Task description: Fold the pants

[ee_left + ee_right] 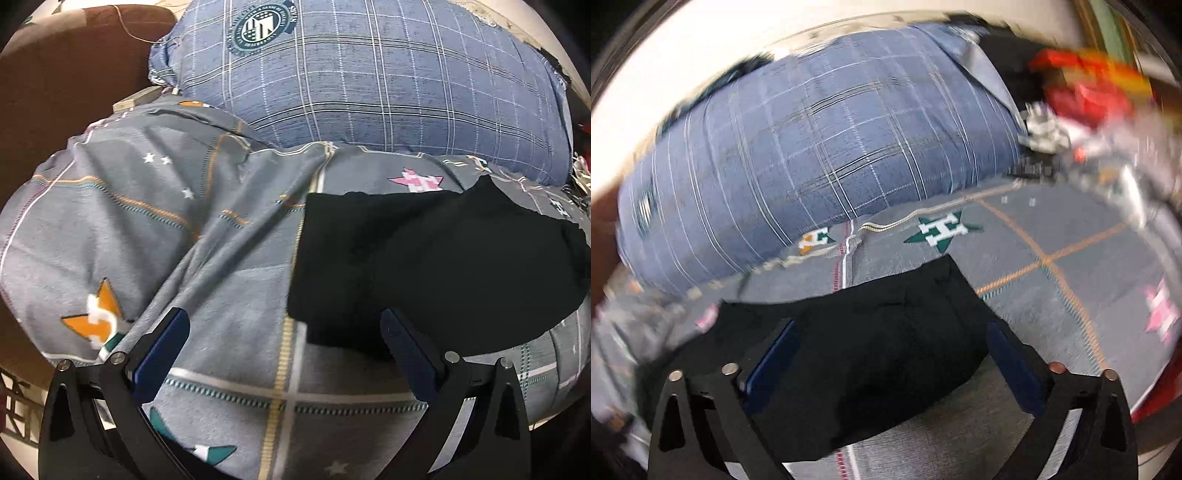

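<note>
The black pants (424, 266) lie folded into a flat bundle on the grey patterned bedsheet (229, 288). My left gripper (284, 325) hovers open over the sheet, its right finger above the bundle's near left corner and nothing between the pads. In the blurred right wrist view the same black pants (871, 354) lie under my right gripper (890, 339), whose jaws stand wide apart above the cloth without pinching it. The bundle's left end there is smeared by motion blur.
A big blue checked pillow (369, 85) lies right behind the pants, also seen as the pillow (820, 147). A brown cushion (66, 85) sits at the far left. Red and silver clutter (1082, 107) crowds the sheet's far right corner.
</note>
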Motion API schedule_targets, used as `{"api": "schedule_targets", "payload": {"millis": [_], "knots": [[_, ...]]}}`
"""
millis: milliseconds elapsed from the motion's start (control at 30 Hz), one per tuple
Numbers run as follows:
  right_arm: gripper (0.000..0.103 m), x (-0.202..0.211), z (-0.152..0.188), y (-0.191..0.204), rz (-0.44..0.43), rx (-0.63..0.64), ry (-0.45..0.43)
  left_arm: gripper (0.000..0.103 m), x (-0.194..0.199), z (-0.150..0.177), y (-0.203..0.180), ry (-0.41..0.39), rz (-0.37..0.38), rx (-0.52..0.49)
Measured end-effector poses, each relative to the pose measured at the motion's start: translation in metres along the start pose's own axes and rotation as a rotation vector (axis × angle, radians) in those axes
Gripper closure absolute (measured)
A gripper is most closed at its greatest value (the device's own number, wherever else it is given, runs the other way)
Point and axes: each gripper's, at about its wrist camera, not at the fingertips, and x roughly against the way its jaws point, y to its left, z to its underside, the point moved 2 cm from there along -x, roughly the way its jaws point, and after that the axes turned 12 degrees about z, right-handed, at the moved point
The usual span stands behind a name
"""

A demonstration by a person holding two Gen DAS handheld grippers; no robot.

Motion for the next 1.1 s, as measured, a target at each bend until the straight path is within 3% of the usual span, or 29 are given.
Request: {"api": "schedule_targets", "payload": {"millis": [33,100,233,333,533,667,733,833,867,1000,1100], "knots": [[0.015,-0.003,-0.001,-0.009,-0.032,-0.039,0.017,0.0,-0.001,-0.001,0.0,0.002,0.002,0.0],[0.036,-0.012,-0.002,-0.028,-0.104,-0.131,0.073,0.0,-0.003,-0.004,0.0,-0.003,0.013,0.008],[0.052,-0.028,-0.001,-0.049,-0.156,-0.228,0.148,0.001,0.002,-0.01,-0.002,-0.042,0.027,-0.001],[0.053,-0.034,0.001,-0.061,-0.178,-0.303,0.174,0.008,0.004,-0.014,-0.006,-0.056,0.043,-0.018],[0.051,-0.038,0.002,-0.071,-0.123,-0.337,0.174,0.027,-0.004,-0.015,-0.009,-0.023,0.095,-0.023],[0.051,-0.038,0.002,-0.084,-0.115,-0.389,0.161,0.027,0.0,-0.016,-0.009,-0.042,0.076,-0.021],[0.05,-0.036,-0.001,-0.088,-0.068,-0.392,0.133,0.026,0.005,-0.021,-0.007,-0.066,0.046,-0.037],[0.05,-0.04,-0.02,-0.093,0.035,-0.356,0.073,0.02,0.011,-0.042,0.004,-0.104,0.004,-0.035],[0.05,-0.042,-0.026,-0.096,0.07,-0.336,0.052,0.016,0.013,-0.054,0.013,-0.132,-0.046,-0.019],[0.05,-0.061,-0.054,-0.111,0.223,-0.267,-0.022,0.016,0.013,-0.083,0.031,-0.188,-0.123,0.026],[0.05,-0.072,-0.051,-0.11,0.196,-0.271,0.013,0.016,0.017,-0.086,0.024,-0.236,-0.141,0.007]]}}
